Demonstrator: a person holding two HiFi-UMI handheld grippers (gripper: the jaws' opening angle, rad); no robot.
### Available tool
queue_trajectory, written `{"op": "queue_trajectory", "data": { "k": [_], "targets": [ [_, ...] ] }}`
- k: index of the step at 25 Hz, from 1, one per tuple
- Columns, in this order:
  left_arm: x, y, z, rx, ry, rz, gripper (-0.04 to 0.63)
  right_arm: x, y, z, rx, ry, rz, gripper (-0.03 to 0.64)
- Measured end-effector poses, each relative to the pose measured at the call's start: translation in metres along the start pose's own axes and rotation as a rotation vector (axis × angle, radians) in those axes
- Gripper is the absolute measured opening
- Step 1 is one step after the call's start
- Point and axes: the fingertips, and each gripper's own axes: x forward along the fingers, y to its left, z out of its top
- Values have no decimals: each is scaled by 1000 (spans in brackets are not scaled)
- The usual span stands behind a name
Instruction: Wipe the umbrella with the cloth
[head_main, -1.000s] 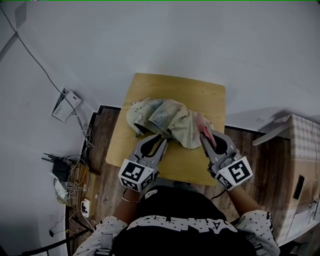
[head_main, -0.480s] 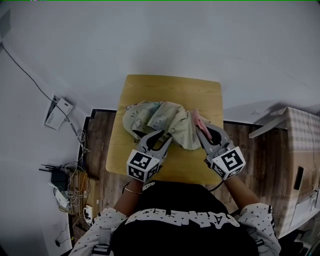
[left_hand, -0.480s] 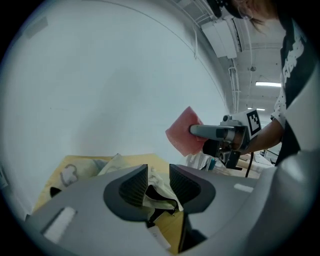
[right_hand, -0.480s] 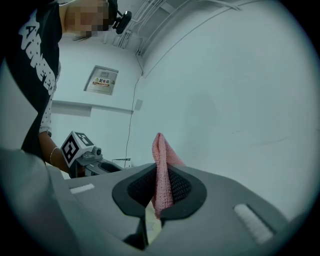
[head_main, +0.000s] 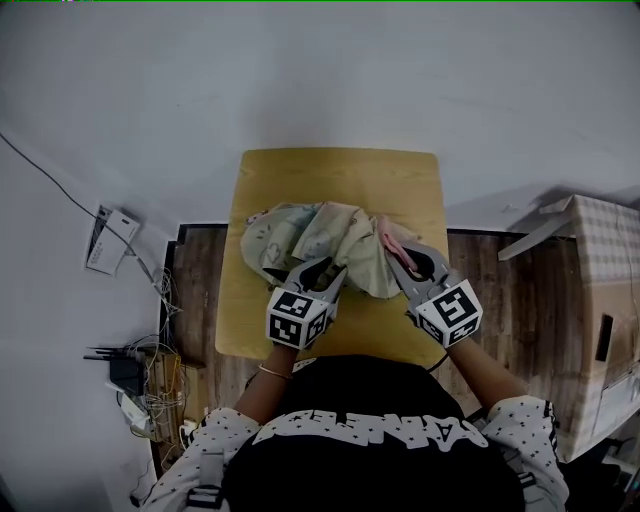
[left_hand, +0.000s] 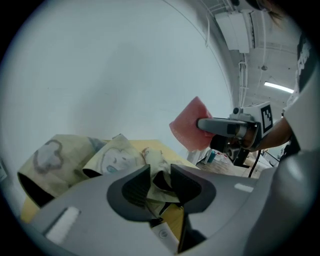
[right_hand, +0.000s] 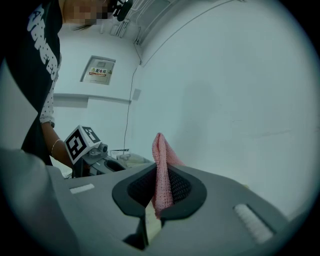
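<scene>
The left tongs (head_main: 325, 272) have just been opening and now stand wide, with umbrella (head_main: 300, 232) fabric loose between them. The umbrella lies crumpled on the bench (head_main: 330, 175). The right tongs (head_main: 393, 256) clamp the cloth (head_main: 388, 235) beside it, so wiping can likely begin.

Makeshift lab room: tangled cables (head_main: 158, 384), cardboard box (head_main: 603, 285).

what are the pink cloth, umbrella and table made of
Pink knitted cloth: looks like soft, mesh-textured microfibre or cotton, matte. Cream cartoon-print folded umbrella: thin, crumpling fabric, likely polyester. Light rectangular table: smooth wood-look top, possibly laminate.
</scene>
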Motion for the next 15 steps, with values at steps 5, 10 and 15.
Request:
{"op": "queue_trajectory", "data": {
  "k": [5,10,15],
  "targets": [
    [3,7,-6,-34,30,20,3,13,-6,-13,-32,59,5,32],
    [-3,4,-3,-54,7,17,2,37,-10,-28,-66,109,26,32],
    [-8,3,-4,-63,3,21,2,65,2,-44,-87,152,82,32]
  ]
}}
